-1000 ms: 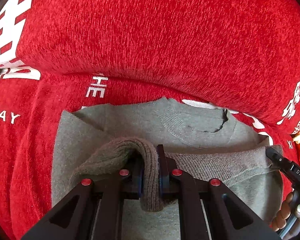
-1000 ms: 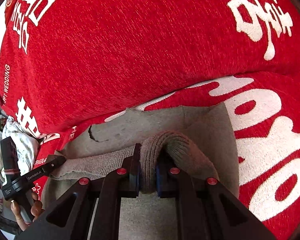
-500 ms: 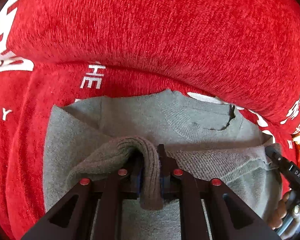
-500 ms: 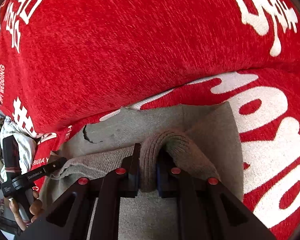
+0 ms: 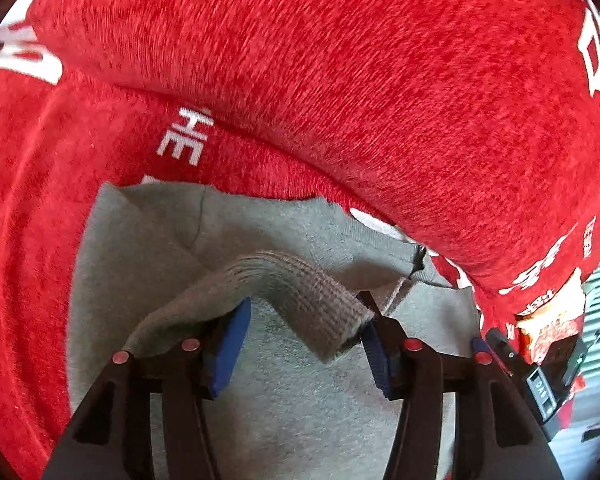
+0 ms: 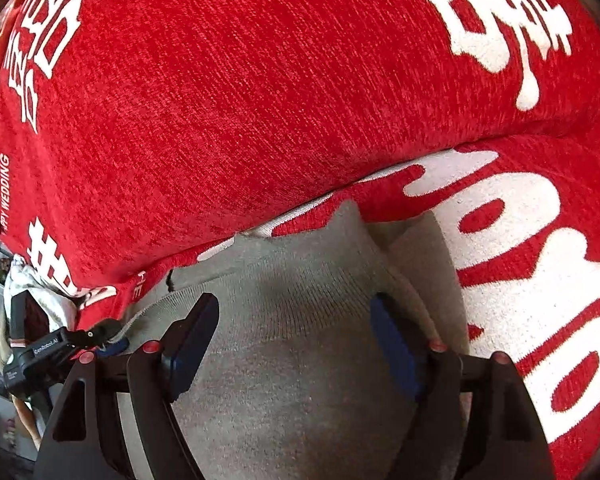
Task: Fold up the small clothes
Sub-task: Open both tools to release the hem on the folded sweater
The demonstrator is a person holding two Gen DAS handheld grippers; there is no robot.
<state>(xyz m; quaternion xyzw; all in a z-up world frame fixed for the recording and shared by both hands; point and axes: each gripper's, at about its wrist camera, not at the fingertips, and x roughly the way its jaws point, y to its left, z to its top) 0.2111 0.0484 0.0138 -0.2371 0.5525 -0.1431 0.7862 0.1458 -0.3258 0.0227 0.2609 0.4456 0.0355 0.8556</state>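
Grey sweater (image 5: 284,400) hem slack between both opening tongs (image 5: 300,344).

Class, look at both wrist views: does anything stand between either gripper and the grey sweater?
Nothing visible does. The left gripper and right gripper are both opening directly over the grey sweater, its ribbed hem lying loose between the left fingers.

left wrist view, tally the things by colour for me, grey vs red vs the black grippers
grey: 1, the grey knit sweater
red: 2, the red seat cover and the red back cushion
black: 2, the left gripper, jaws opening around the ribbed hem, and the right gripper
total: 5
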